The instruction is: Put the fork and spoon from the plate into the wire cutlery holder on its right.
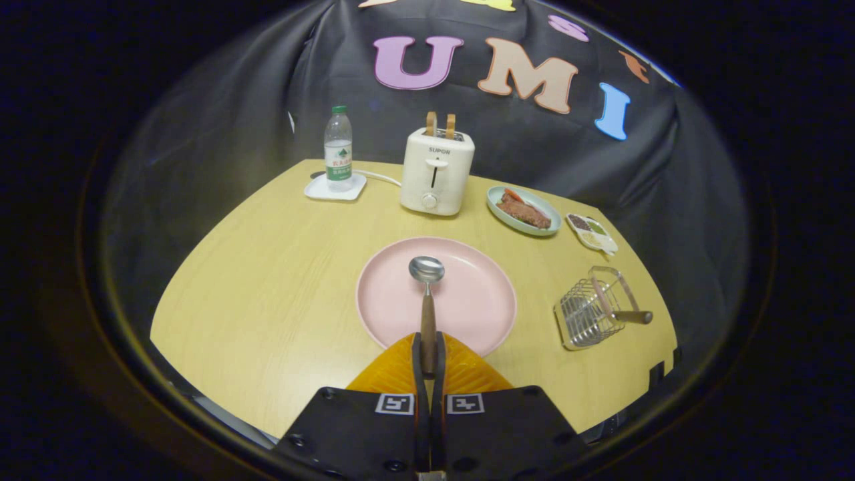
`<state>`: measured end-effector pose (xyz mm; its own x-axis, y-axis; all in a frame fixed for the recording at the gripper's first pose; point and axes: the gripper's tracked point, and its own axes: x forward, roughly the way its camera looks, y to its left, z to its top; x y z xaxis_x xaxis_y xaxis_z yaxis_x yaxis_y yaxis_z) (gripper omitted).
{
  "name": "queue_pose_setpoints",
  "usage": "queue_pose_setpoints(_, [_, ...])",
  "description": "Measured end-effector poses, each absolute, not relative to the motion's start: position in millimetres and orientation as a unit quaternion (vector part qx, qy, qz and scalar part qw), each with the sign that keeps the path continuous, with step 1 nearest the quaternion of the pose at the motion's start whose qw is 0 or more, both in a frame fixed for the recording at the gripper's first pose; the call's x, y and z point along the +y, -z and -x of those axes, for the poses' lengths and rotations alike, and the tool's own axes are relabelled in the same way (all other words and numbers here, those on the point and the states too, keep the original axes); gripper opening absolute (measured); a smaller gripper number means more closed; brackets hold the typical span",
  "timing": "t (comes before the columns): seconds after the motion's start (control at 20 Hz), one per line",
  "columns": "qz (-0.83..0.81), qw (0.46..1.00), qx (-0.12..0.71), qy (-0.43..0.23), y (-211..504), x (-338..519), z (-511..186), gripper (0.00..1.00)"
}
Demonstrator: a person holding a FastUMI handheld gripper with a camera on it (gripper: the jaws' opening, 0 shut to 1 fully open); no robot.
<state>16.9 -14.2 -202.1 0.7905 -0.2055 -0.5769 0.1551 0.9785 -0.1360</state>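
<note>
A: What has the gripper [428,357] got?

B: Its two fingers are closed on the brown wooden handle of the steel spoon [427,287]. The bowl of the spoon points ahead, over the round pink plate [467,300]. Whether the bowl is touching the plate or lifted just clear of it, I cannot tell.

A: And the fork?

B: A wooden-handled utensil [624,314] already lies in the silver wire cutlery holder [588,314], its handle sticking out to the right. I take it for the fork, though its head is hidden by the wires. So the spoon looks like the last piece to go.

A: What could go wrong?

B: The grip sits well down the handle, so the heavy bowl hangs far out. A quick swing to the right could make the spoon pivot or slip between the fingers. The holder looks light and lies tilted on the pale wooden tabletop [267,287]; a nudge from the spoon could push it toward the edge, which is near. The handle already in there also narrows the opening.

A: Anything in the way?

B: Not on the direct path from plate to holder. Beyond stand a white toaster [437,172] with two slices up, a green dish of food [524,210], a small white condiment tray [592,232] and a water bottle [338,152] on a white square saucer [335,188], all well apart from it
</note>
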Motion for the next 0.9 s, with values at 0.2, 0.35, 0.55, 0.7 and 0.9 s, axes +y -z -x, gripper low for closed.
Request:
queue_pose_setpoints(0.2, [0.032,0.941,0.319,0.106,173,-20,-20,0.04])
queue_pose_setpoints(0.35, [0.013,0.933,0.335,0.132,147,-28,-18,0.04])
queue_pose_setpoints(0.55, [-0.030,0.922,0.347,0.171,108,-48,-17,0.04])
queue_pose_setpoints(0.7, [-0.047,0.909,0.361,0.203,83,-75,-13,0.04])
queue_pose_setpoints(0.9, [-0.077,0.884,0.391,0.245,68,-114,-7,0.04])
